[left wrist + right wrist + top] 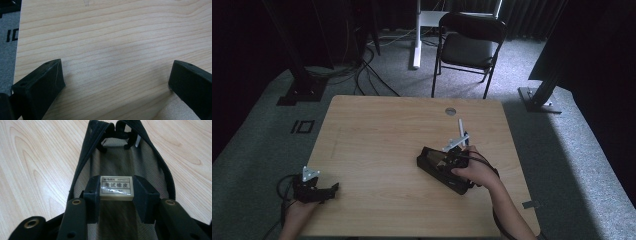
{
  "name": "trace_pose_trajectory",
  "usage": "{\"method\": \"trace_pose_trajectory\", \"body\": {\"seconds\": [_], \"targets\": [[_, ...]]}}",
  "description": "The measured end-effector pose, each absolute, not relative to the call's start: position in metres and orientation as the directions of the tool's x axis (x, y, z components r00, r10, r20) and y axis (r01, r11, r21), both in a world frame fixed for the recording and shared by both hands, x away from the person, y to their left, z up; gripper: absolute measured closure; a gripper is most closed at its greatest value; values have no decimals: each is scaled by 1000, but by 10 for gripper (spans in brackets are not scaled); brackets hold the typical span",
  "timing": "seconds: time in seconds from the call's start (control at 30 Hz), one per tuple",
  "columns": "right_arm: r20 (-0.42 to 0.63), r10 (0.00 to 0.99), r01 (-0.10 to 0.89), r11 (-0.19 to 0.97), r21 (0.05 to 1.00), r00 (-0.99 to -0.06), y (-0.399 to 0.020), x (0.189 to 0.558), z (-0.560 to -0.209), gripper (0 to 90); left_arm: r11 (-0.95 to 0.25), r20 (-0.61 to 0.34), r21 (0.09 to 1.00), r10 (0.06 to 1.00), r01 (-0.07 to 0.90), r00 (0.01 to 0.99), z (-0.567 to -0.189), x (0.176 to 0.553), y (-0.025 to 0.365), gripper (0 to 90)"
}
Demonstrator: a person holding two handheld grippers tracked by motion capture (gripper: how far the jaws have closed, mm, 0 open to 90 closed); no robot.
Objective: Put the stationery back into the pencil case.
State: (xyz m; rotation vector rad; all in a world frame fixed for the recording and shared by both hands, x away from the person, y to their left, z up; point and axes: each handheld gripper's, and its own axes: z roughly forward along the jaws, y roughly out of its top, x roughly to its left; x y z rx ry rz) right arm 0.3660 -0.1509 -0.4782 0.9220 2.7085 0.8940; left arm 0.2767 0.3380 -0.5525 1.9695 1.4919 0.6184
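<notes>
2 grippers at work over a bare wooden tabletop [377, 150]. Right gripper [116, 192] has its jaws pinching a small cream eraser [116, 188] by its 2 short ends, printed label facing the camera. Eraser hangs directly over a black mesh pencil pouch [155, 162] that lies open on the tabletop, zip edges parted to both sides, a black clip or pull visible at its far end. In the high view the right gripper [432, 161] sits right of the tabletop's centre, over the pouch [424, 162].

Left gripper [334, 189] rests at the near left corner, well apart from the pouch. Its jaws stand spread wide, only wood grain between them in the left gripper view [115, 77].

Judged step: placing the eraser into the pouch.

To do it well:
- Keep the eraser centred between the 2 zip edges; mesh looks soft and could snag a jaw.
- Lower until the eraser is near the bottom layer of mesh before letting go, so it does not bounce out.
- Part the jaws only slightly, then lift straight out to avoid dragging the pouch.
- Left gripper could pin the pouch edge if it shifts.
</notes>
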Motion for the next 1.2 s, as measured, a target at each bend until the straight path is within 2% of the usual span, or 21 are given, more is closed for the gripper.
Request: {"method": "trace_pose_trajectory", "body": {"seconds": [0.73,1.2], "targets": [[55,583,527,683,505,-810,-138,370,-486,586,-201,15,693,964,692,265,-552,277,338,3],[67,580,519,665,537,-812,-144,369,-482,534,-201,15,693,964,692,265,-552,277,338,3]]}}
